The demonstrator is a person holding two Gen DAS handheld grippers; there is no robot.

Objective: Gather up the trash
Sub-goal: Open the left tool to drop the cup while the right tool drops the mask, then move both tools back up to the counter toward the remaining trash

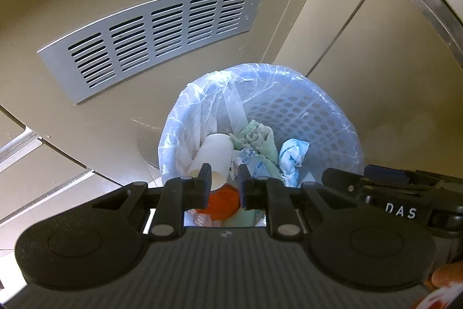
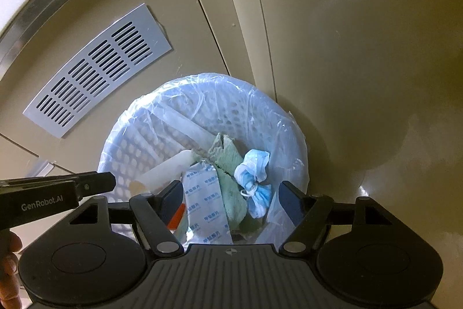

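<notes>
You can read "DAS" in white letters on the right gripper [image 1: 400, 212], seen at the right edge of the left wrist view. "GenRobot.AI" stands on the left gripper [image 2: 42, 203]. The white packet [image 2: 207, 204] in the bin carries blue Chinese print, too small to read.

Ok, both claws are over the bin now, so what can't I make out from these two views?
- Orange item: left wrist view, mostly behind the left claw; identity unclear.
- Bin near rim: right wrist view, hidden by the right claw body.
- Bin bottom: both views, buried under green cloth and face mask.
- Sachet print: too small to read.
</notes>
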